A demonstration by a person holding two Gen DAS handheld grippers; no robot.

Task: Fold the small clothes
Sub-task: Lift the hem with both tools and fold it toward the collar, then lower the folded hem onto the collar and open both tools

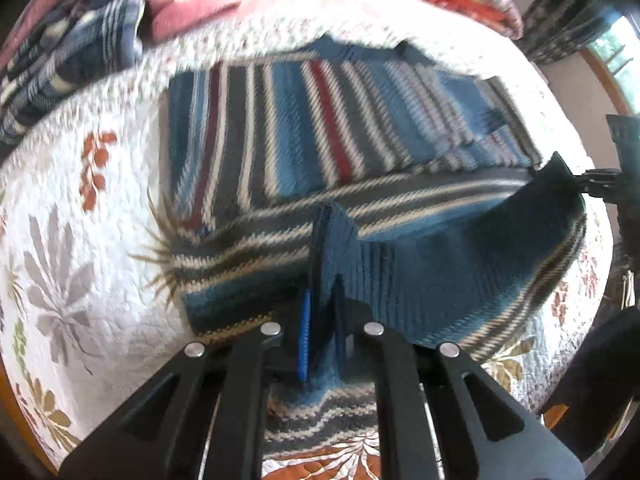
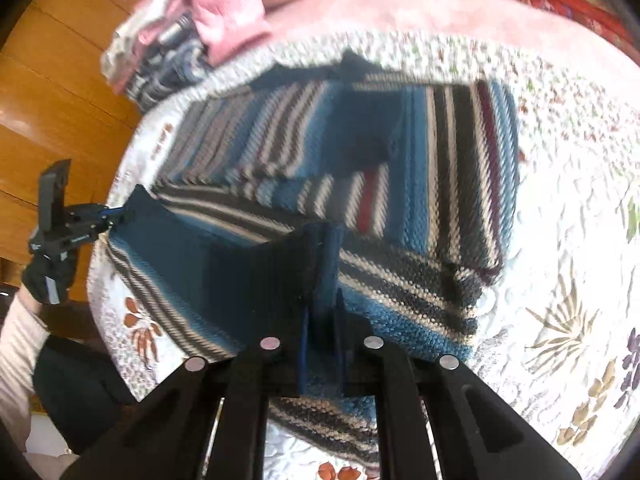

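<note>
The blue, white and dark red striped knitted sweater [image 1: 304,120] lies on the flowery white quilted bed [image 1: 72,240], and looks partly folded. The left gripper [image 1: 322,320] and the right gripper [image 2: 322,320] each pinch its near edge, lifted off the bed. I think this fold still needs laying down.

Floral quilt [image 1: 80,208]; pink blanket [image 2: 400,4]; wooden floor [image 2: 60,80].
</note>
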